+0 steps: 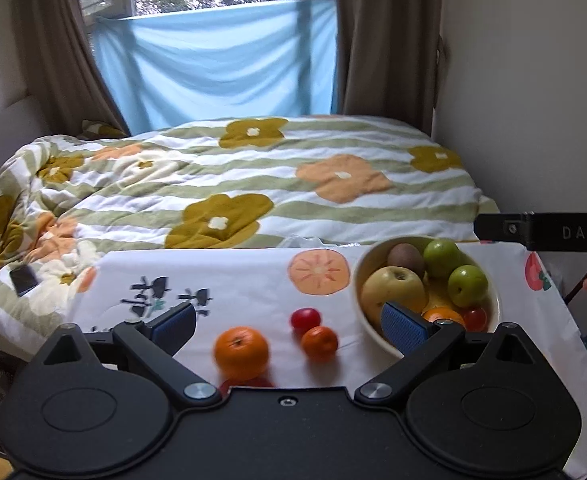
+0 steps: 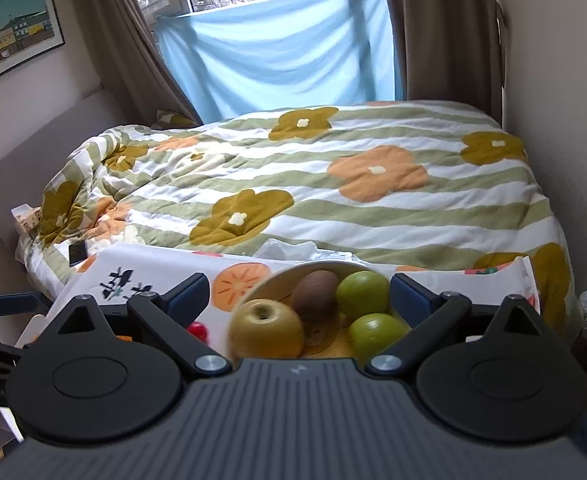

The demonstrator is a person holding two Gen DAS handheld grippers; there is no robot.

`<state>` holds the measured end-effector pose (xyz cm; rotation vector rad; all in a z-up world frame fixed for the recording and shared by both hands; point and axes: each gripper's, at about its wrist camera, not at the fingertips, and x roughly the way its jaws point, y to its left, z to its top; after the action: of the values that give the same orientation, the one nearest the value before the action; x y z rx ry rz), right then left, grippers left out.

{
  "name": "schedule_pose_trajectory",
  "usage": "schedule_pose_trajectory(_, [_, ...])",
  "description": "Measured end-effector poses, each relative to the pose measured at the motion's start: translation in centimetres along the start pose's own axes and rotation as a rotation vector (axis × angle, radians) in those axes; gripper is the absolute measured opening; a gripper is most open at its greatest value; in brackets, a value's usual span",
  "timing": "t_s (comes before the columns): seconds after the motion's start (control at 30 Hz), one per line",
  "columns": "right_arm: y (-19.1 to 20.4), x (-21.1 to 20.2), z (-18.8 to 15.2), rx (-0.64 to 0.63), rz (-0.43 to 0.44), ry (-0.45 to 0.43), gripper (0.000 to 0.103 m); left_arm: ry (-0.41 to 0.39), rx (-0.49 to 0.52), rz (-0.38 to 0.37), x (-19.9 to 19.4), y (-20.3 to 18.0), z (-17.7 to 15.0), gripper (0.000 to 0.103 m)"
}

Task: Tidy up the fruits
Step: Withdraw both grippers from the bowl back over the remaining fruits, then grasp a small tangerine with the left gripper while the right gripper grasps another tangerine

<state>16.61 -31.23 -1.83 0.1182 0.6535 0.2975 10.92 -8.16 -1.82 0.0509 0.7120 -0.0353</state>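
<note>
A cream bowl (image 1: 373,336) on the printed tablecloth holds a yellow apple (image 1: 389,286), a kiwi (image 1: 405,258), two green fruits (image 1: 441,258), an orange (image 1: 443,314) and a cherry tomato (image 1: 475,317). Loose on the cloth lie a large orange (image 1: 241,353), a small orange (image 1: 319,343) and a cherry tomato (image 1: 305,318). My left gripper (image 1: 289,326) is open above the loose fruit, holding nothing. My right gripper (image 2: 299,292) is open over the bowl (image 2: 261,286), where the apple (image 2: 265,330), kiwi (image 2: 315,296) and green fruits (image 2: 361,294) show.
A bed with a flowered, striped quilt (image 1: 253,184) lies right behind the table. A dark phone (image 1: 23,280) rests on the quilt at left. The right gripper's body (image 1: 545,232) juts in over the table's right edge (image 1: 553,300). The wall is close on the right.
</note>
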Motion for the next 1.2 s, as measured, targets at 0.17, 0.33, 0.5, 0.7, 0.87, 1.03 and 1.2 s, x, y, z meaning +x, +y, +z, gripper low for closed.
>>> schedule_pose_trajectory(0.17, [3.3, -2.2, -0.9, 0.002, -0.009, -0.016, 0.103, -0.052, -0.014, 0.012, -2.9, 2.9, -1.3, 0.101])
schedule_pose_trajectory(0.33, [5.7, -3.3, -2.2, 0.018, -0.018, -0.009, 0.103, -0.074, -0.022, -0.005, -4.1, 5.2, -2.5, 0.101])
schedule_pose_trajectory(0.5, [8.0, -3.2, -3.9, 0.0, -0.046, 0.017, 0.103, -0.056, -0.01, -0.027, -3.8, 6.8, -3.9, 0.101])
schedule_pose_trajectory(0.7, [10.0, -1.3, -6.2, -0.003, -0.073, 0.058, 0.103, -0.008, 0.045, -0.064, -1.3, 7.6, -6.0, 0.101])
schedule_pose_trajectory(0.87, [10.8, 1.2, -8.2, 0.012, -0.079, 0.094, 0.103, 0.029, 0.138, -0.103, 1.7, 7.4, -7.9, 0.099])
schedule_pose_trajectory(1.03, [11.4, 3.7, -10.1, 0.027, -0.094, 0.13, 0.103, 0.1, 0.215, -0.155, 5.4, 6.9, -9.4, 0.086])
schedule_pose_trajectory(1.2, [11.6, 5.8, -11.2, 0.054, -0.1, 0.155, 0.103, 0.149, 0.252, -0.201, 8.3, 6.8, -10.3, 0.068])
